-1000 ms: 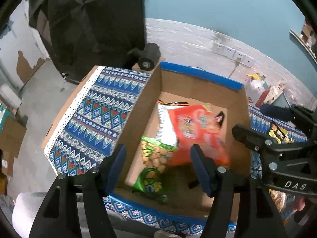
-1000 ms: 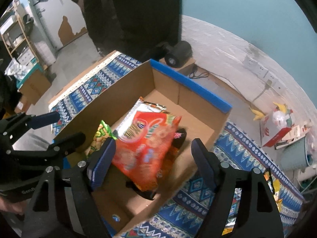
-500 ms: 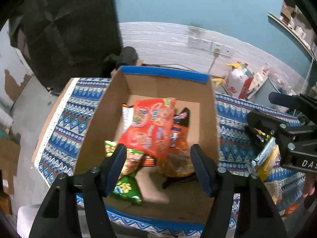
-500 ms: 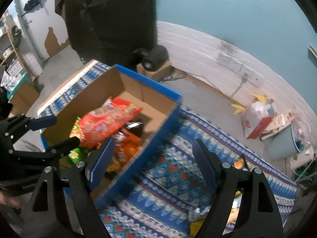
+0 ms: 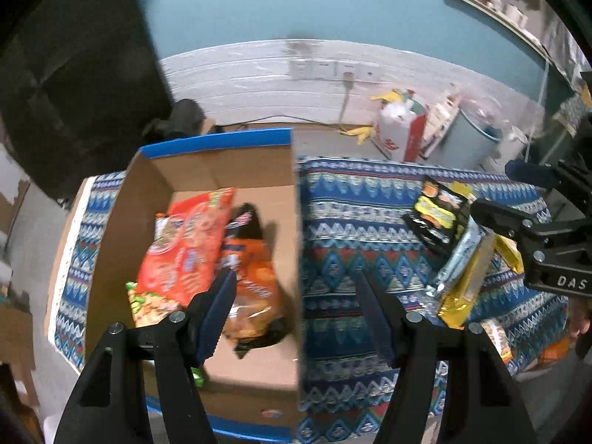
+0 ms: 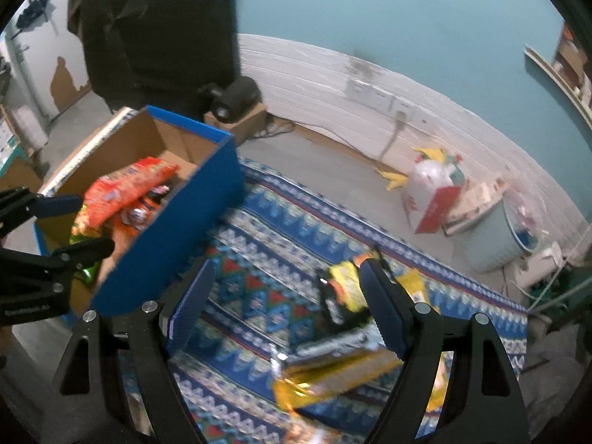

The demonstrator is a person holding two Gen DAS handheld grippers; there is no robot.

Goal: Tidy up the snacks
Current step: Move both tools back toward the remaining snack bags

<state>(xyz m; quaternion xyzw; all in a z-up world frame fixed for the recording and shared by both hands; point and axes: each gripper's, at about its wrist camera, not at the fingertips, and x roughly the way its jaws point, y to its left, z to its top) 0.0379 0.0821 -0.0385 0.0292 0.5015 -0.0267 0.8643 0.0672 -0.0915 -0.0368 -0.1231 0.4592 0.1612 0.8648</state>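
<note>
A: On the left wrist view, what am I seeing at the left of the frame?

B: I'm looking at the cardboard box (image 5: 207, 170) sitting on the patterned cloth (image 5: 355, 199). A red chip bag (image 5: 185, 244) is lying inside it, overlapping an orange bag (image 5: 255, 277), with a green bag (image 5: 142, 305) poking out beneath at lower left.

A: And my left gripper (image 5: 294, 309)?

B: It's standing moderately wide with nothing between the pads, straddling the box's right wall at lower centre.

A: To the right?

B: A black-and-yellow packet (image 5: 436, 214) is lying on the cloth at centre right, with a silver packet (image 5: 458, 259) and a yellow packet (image 5: 470, 288) just beside it, all outside the box. The picture is blurring there.

A: The right wrist view?

B: The box is sitting at upper left. My right gripper (image 6: 285, 303) is gaping wide and empty at lower centre, over the cloth. The black-and-yellow packet is lying by its right finger (image 6: 384, 318), the yellow packet below it.
</note>
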